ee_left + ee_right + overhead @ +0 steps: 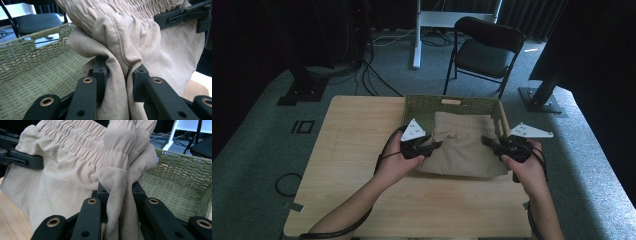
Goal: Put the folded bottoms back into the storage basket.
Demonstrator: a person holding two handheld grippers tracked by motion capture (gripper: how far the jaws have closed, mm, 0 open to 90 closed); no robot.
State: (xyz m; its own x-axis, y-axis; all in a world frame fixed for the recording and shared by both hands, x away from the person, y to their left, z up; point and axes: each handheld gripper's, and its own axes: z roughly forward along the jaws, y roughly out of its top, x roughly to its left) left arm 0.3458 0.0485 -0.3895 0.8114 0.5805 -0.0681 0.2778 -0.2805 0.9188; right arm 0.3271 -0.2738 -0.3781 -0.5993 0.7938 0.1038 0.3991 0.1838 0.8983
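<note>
A beige garment [460,147] with an elastic waistband hangs between my two grippers, half over the front edge of a green woven basket [452,103]. My left gripper [430,147] is shut on the garment's left side; in the left gripper view the cloth [117,50] is bunched between the jaws of that gripper [119,75]. My right gripper [488,142] is shut on the right side, and the right gripper view has a fold of cloth [117,180] pinched by the gripper [119,191]. The basket wall [37,67] stands just behind the cloth.
The wooden table [357,150] has bare room left of the basket and in front of the garment. A black folding chair [484,50] and a white desk leg [417,35] stand beyond the table. Cables lie on the grey floor [287,185].
</note>
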